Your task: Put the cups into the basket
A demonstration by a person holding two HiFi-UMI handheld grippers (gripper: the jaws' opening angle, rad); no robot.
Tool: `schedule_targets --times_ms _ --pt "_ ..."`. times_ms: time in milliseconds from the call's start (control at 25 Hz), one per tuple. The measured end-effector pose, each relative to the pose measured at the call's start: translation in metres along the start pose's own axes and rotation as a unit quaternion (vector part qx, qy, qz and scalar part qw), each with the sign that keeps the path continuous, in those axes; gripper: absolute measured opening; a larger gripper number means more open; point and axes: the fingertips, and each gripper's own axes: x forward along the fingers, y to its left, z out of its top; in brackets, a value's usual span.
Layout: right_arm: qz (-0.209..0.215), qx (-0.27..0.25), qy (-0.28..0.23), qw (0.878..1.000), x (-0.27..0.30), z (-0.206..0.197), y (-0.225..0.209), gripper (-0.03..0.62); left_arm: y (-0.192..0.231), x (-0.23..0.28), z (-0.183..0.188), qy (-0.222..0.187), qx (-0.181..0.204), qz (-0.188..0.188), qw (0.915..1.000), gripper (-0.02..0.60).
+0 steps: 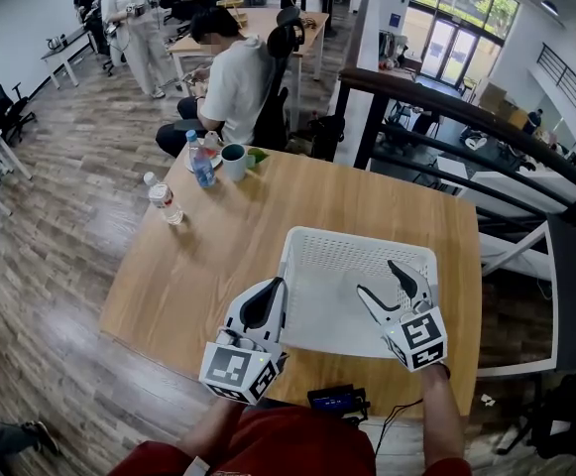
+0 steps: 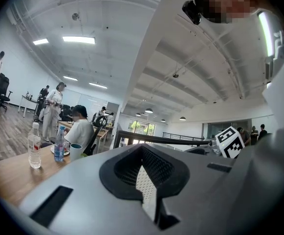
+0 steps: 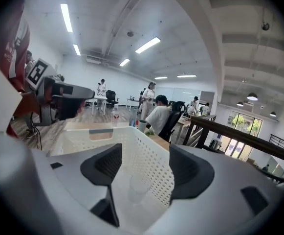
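Observation:
A white perforated basket (image 1: 362, 234) stands on the wooden table (image 1: 198, 266) in front of me. My left gripper (image 1: 275, 290) is at the basket's left rim, shut on the mesh wall (image 2: 146, 196), which shows edge-on between its pads. Over the basket's inside hangs my right gripper (image 1: 375, 278), open, with nothing between its fingers. In the right gripper view a clear cup (image 3: 137, 190) stands upright on the basket floor, below the open gripper (image 3: 144, 163). A white mug with a dark teal inside (image 1: 234, 162) stands at the table's far edge.
Two water bottles (image 1: 200, 159) (image 1: 165, 198) stand on the far left of the table, near the mug. A seated person (image 1: 233, 82) is just behind the far edge. A black device (image 1: 337, 400) lies at the near edge. A dark railing (image 1: 446, 107) runs along the right.

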Motion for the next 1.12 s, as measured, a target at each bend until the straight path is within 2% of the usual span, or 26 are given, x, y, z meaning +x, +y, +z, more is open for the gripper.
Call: schedule_targets --times_ms 200,480,920,1120 --pt "-0.014 0.027 -0.067 0.997 -0.028 0.035 0.011 0.287 -0.002 0.0 0.001 0.001 0.004 -0.004 1.0 0.006" --pt "-0.034 0.059 -0.126 0.99 -0.058 0.053 0.022 0.285 -0.004 0.003 0.001 0.001 0.005 -0.007 1.0 0.006" --pt "-0.053 0.089 -0.161 0.981 -0.088 0.06 0.046 0.281 -0.008 0.005 0.0 0.002 0.005 -0.011 0.9999 0.006" --pt "-0.069 0.113 -0.156 0.979 -0.093 0.05 0.047 0.239 -0.009 0.006 -0.002 0.005 0.003 -0.012 0.9999 0.006"
